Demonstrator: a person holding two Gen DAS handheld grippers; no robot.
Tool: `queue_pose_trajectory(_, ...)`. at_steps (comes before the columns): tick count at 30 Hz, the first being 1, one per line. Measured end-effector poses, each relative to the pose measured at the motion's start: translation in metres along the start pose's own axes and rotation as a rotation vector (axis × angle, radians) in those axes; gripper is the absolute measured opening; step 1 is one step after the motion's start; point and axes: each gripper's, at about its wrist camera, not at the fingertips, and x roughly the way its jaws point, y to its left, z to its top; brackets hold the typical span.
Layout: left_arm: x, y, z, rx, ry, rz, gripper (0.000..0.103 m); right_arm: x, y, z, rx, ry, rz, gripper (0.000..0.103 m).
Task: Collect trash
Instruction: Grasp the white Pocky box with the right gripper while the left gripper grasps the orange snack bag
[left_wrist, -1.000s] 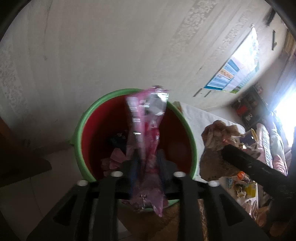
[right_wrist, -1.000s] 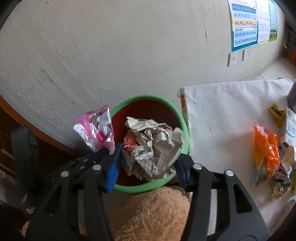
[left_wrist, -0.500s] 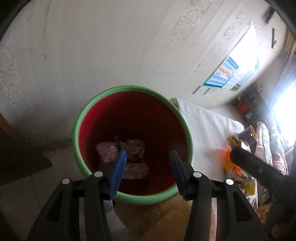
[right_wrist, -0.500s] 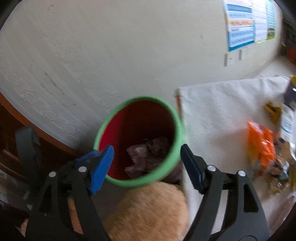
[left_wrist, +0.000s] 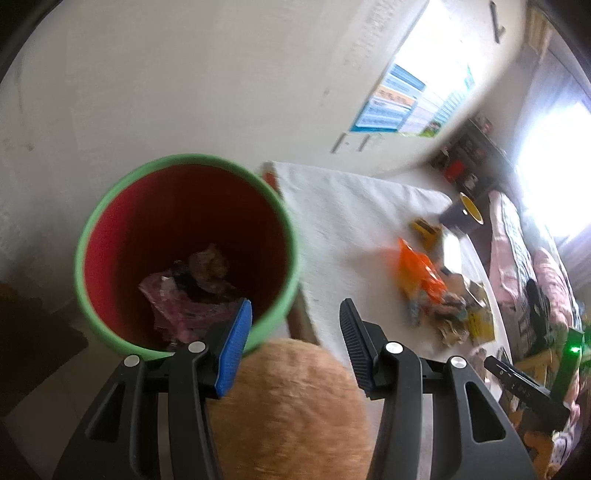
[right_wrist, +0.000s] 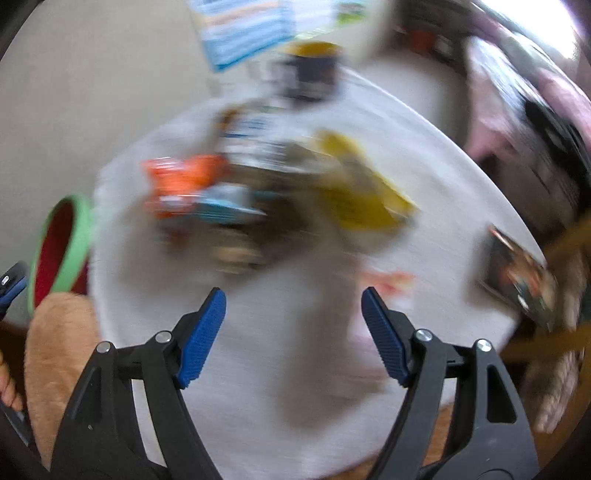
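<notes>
- Paper wad (left_wrist: 208, 264) and pink wrapper (left_wrist: 177, 306), gripped over the bin (left_wrist: 184, 254) a second ago, now lie inside it.
- Left tool (left_wrist: 295, 343) and right tool (right_wrist: 291, 332) both gape empty.
- Bench (right_wrist: 258, 369) litter is motion-blurred; orange packet (left_wrist: 419, 275) runs lengthwise away from the bin.

A lived-in home room: papered wall with a poster (left_wrist: 399, 103), cloth-covered table (left_wrist: 351, 206), bedding (left_wrist: 517, 251) beside it.
</notes>
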Motion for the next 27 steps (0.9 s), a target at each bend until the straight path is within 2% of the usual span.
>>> queue_pose_trajectory(4, 0.005, -0.023, -0.007, 0.05, 0.03, -0.011, 0.047, 0.015, -0.046, -0.011, 0.112, 0.037, -0.016, 0.074)
queue_pose_trajectory(7, 0.01, -0.043, -0.012, 0.089, 0.056, -0.022, 0.047, 0.022, -0.049, -0.017, 0.13, 0.051, 0.011, 0.074)
queue_pose_trajectory(10, 0.018, -0.064, -0.016, 0.13, 0.083, -0.03, 0.047, 0.031, -0.042, -0.022, 0.087, 0.065, 0.014, 0.074)
queue_pose_trajectory(12, 0.025, -0.077, -0.016, 0.15, 0.099, -0.037, 0.047, 0.038, -0.035, -0.027, 0.056, 0.076, 0.023, 0.06)
queue_pose_trajectory(13, 0.029, -0.082, -0.016, 0.158, 0.104, -0.039, 0.047, 0.039, -0.032, -0.029, 0.043, 0.076, 0.033, 0.045)
queue_pose_trajectory(15, 0.038, -0.094, -0.014, 0.173, 0.118, -0.045, 0.047, 0.032, -0.03, -0.028, 0.027, 0.05, 0.057, 0.04)
queue_pose_trajectory(19, 0.06, -0.125, -0.003, 0.203, 0.118, -0.053, 0.047, 0.021, -0.025, -0.029, -0.004, -0.008, 0.091, 0.039)
queue_pose_trajectory(25, 0.104, -0.168, 0.025, 0.226, 0.102, -0.028, 0.047, 0.024, -0.02, -0.031, -0.028, -0.002, 0.108, 0.039)
queue_pose_trajectory(27, 0.121, -0.18, 0.029, 0.244, 0.127, -0.012, 0.047, 0.024, -0.021, -0.032, -0.026, -0.003, 0.113, 0.039)
